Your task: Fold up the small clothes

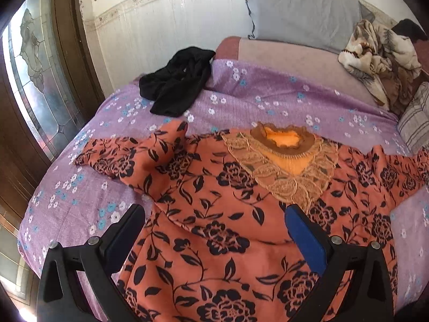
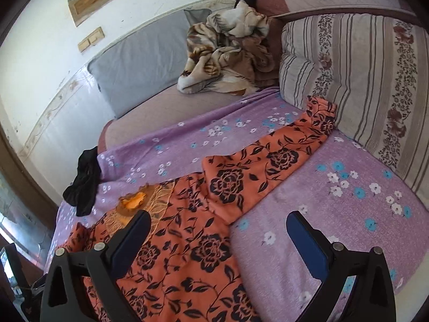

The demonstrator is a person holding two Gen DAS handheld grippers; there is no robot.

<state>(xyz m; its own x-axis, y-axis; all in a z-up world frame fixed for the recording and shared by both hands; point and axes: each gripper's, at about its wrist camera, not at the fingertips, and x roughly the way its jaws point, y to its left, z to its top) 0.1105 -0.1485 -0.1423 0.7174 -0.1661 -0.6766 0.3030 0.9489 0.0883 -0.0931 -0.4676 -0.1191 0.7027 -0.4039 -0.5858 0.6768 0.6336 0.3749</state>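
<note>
Covering the bed, a purple bedsheet (image 1: pixel 268 94) dotted with small white and blue flowers carries everything. Spread face up across it lies the orange blouse (image 1: pixel 214 214), printed with black roses and leaves, both sleeves stretched out sideways, its right sleeve (image 2: pixel 281 158) reaching up to touch the striped floral cushion (image 2: pixel 362 80). A tan lace yoke (image 1: pixel 284 171) rings the neckline, plain orange lining showing inside. A grey pillow (image 1: pixel 303 10) leans on the wall, a crumpled brown-and-cream blanket (image 2: pixel 228 53) beside it. A black garment (image 1: pixel 177 88) sits bunched near the bed's far edge, apart from the blouse. Left gripper (image 1: pixel 214 220) hovers over the blouse's chest, jaws spread wide, holding nothing. Right gripper (image 2: pixel 217 228) hangs above the blouse's side edge, jaws likewise wide apart.
</note>
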